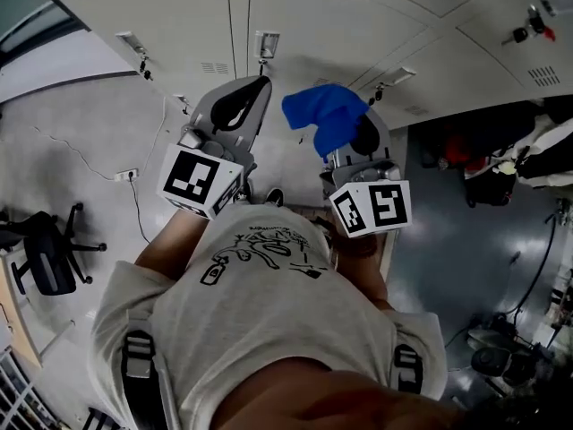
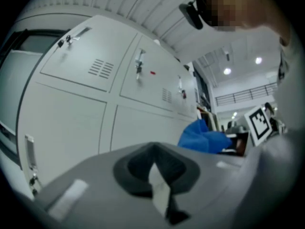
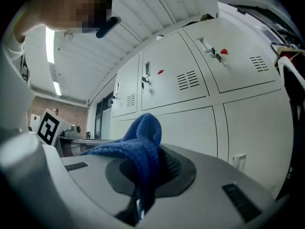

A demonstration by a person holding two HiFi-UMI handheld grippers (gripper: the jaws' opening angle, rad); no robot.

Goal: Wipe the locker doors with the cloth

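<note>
Grey locker doors [image 1: 179, 16] fill the top of the head view, and both grippers are held up just short of them. My right gripper [image 1: 356, 133] is shut on a blue cloth [image 1: 324, 115], which bunches out over its jaws toward the lockers. The cloth [image 3: 139, 149] drapes over the closed jaws of the right gripper [image 3: 145, 180] in its own view, with the locker doors [image 3: 200, 123] close behind. My left gripper [image 1: 258, 86] sits to the left of the cloth. Seen along its own jaws, the left gripper [image 2: 157, 173] is shut and holds nothing. Beyond it are the locker doors [image 2: 71, 123] and the cloth [image 2: 202, 137].
Latch handles [image 1: 266, 43] stick out from the doors, and a key with a red tag [image 1: 528, 25] hangs at the upper right. A black office chair [image 1: 45, 258] stands on the floor at left. Dark bags [image 1: 488, 173] and cables lie at right.
</note>
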